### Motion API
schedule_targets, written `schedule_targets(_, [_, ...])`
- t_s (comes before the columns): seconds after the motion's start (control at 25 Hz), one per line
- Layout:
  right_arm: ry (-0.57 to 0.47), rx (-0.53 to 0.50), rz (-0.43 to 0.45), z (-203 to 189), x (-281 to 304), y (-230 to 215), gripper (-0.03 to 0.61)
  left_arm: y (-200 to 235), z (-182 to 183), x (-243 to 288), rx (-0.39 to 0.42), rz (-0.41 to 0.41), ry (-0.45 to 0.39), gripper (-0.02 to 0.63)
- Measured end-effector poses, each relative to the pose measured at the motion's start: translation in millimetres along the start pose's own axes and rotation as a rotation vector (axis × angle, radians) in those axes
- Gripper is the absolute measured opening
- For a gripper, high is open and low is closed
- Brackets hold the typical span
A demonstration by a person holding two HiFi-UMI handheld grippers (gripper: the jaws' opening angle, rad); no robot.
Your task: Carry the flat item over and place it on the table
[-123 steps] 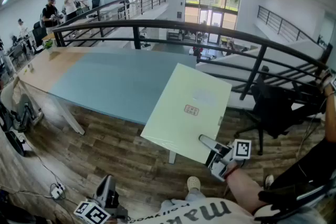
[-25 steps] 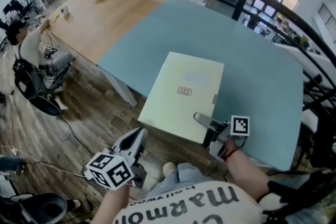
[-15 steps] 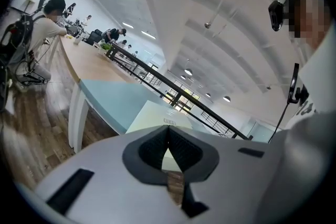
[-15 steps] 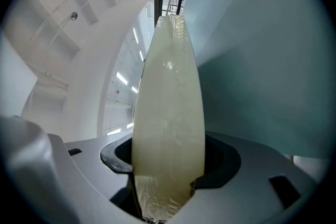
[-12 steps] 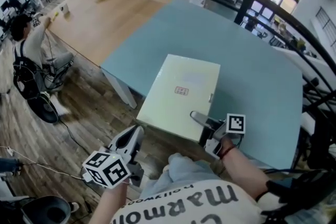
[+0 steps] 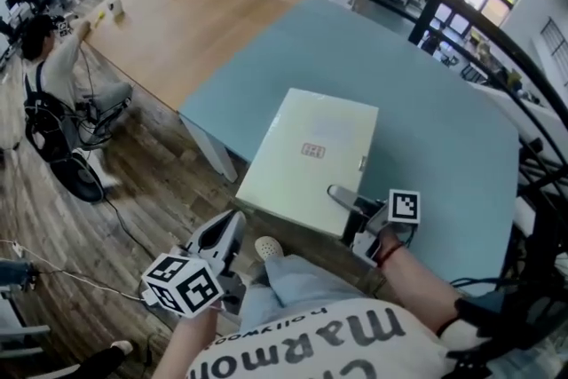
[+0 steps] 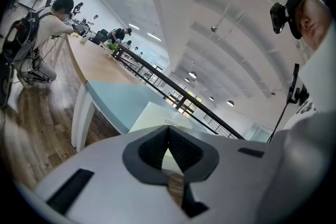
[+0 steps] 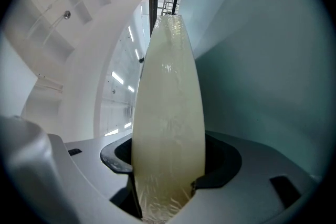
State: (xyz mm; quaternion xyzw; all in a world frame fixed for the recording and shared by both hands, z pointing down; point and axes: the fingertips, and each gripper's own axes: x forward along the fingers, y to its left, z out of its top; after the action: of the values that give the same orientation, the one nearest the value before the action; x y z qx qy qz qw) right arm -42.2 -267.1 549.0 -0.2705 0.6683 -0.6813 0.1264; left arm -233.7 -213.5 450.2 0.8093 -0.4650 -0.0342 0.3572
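The flat item is a pale yellow-green flat box (image 6: pixel 311 155) with a small label on top. My right gripper (image 6: pixel 337 193) is shut on its near right edge and holds it level over the near edge of the blue table (image 6: pixel 435 129); its near left corner overhangs the floor. I cannot tell whether it touches the tabletop. In the right gripper view the box's edge (image 8: pixel 168 113) fills the space between the jaws (image 8: pixel 168 178). My left gripper (image 6: pixel 227 235) hangs low at the left, shut and empty, pointing toward the box (image 7: pixel 152 115).
The table's far left part is bare wood (image 6: pixel 177 31). A black railing (image 6: pixel 461 13) runs behind the table. A person (image 6: pixel 49 58) crouches at the table's left end beside a dark round base (image 6: pixel 75 177). Cables (image 6: pixel 35 271) lie on the wooden floor.
Since the earliest frame I have come up to the table, and the box now reaches over its blue top. In the last second the box has barely shifted; my leg has stepped forward.
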Motion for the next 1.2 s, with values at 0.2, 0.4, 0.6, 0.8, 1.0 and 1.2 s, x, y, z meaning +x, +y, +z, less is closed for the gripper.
schedule_targets(0.2, [-0.005,0.007,0.017,-5.1,2.9,-5.7,0.296,11.2,9.3,0.5,0.005,0.013,-0.009,0.003])
schedule_targets(0.4, [-0.014,0.018,0.015,-9.0,4.0,-13.3,0.296,16.9,9.4,3.5,-0.010,0.020,-0.013,0.003])
schedule_targets(0.6, [-0.032,0.026,-0.001,-11.6,2.6,-16.3,0.296,16.8,5.7,1.8,-0.020,0.019,-0.021,0.002])
schedule_targets(0.8, [-0.057,0.024,-0.009,-13.1,-0.2,-19.0,0.296,22.9,-2.4,-3.6,-0.038,0.028,-0.014,0.003])
schedule_targets(1.0, [-0.093,0.012,-0.048,-11.2,-1.8,-19.8,0.301,29.0,-2.2,-4.0,-0.046,0.032,-0.013,0.003])
schedule_targets(1.2, [-0.113,0.007,-0.090,-7.4,-3.3,-21.9,0.305,30.2,-2.6,2.7,-0.050,0.028,-0.003,0.003])
